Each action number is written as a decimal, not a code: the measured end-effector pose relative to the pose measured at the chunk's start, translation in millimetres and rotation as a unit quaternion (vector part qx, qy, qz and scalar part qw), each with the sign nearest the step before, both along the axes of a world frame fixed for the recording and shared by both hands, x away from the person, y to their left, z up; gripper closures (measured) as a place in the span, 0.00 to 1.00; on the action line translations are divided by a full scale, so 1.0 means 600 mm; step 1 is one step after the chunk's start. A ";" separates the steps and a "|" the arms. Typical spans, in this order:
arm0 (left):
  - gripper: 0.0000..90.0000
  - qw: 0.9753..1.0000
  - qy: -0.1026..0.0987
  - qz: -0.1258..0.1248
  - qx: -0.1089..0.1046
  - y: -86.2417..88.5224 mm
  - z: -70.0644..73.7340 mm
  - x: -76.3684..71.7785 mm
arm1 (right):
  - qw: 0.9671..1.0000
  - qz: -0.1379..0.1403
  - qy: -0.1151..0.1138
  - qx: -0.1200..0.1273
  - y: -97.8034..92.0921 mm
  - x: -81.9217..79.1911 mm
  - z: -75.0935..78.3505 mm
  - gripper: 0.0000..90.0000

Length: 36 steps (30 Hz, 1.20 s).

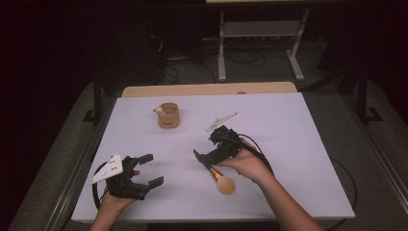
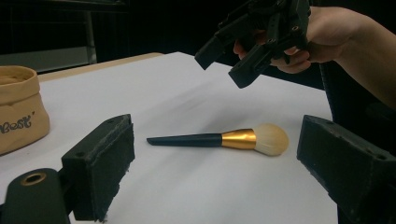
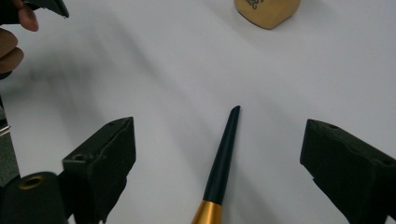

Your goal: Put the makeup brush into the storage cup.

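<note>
- Two grippers are over the white counter (image 1: 298, 144), and the work in hand looks like picking up the makeup brush (image 1: 222, 180), which lies flat on the counter near the person's edge.
- Right gripper (image 1: 205, 160) hovers just above the brush's dark handle; in the right gripper view the handle (image 3: 223, 158) runs up between its fingers (image 3: 100, 161), which stand wide apart and hold nothing.
- Left gripper (image 1: 150, 169) sits well off to the left of the brush, low by the counter, its fingers (image 2: 100, 161) also spread wide and empty; from its view the brush (image 2: 219, 139) lies crosswise ahead, gold ferrule and pale bristle head toward the right.
- Tan fabric pouch (image 1: 169, 115) stands upright farther back on the counter, well apart from the brush, with something small and pale at its rim that I cannot make out.
- Judging by this, the step is the approach before the grasp: nothing touches the brush yet.
- Next, I would say, the right gripper needs to come down until its fingers straddle the slim handle near the ferrule, then close squarely, since the round handle could roll or slip away.
</note>
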<state>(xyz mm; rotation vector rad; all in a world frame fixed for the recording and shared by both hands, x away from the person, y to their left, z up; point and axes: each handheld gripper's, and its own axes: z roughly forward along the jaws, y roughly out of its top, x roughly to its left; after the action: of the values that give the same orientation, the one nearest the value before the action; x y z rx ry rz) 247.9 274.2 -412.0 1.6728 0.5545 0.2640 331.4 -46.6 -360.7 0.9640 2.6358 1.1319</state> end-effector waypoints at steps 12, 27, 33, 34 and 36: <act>0.12 1.000 0.000 0.001 -0.003 0.000 0.000 -0.001 | 0.999 -0.005 0.038 -0.033 0.001 0.002 -0.013 0.15; 0.12 1.000 0.001 -0.001 -0.003 0.000 0.001 -0.001 | 0.995 0.002 0.076 -0.066 0.004 0.005 -0.031 0.17; 0.12 1.000 0.001 -0.003 -0.004 -0.001 0.001 -0.001 | 0.992 0.003 0.101 -0.080 0.003 0.007 -0.039 0.22; 0.12 1.000 0.002 -0.003 -0.005 -0.001 0.001 -0.001 | 0.991 0.003 0.103 -0.082 0.004 0.007 -0.041 0.23; 0.12 1.000 0.001 -0.003 -0.003 -0.001 0.000 -0.001 | 0.990 0.003 0.109 -0.086 0.004 0.008 -0.043 0.24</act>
<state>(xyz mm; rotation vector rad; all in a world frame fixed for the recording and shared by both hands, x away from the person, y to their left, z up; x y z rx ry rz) 247.6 273.4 -411.8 1.6684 0.5517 0.2551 336.2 -44.4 -386.8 1.1011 2.8507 0.8259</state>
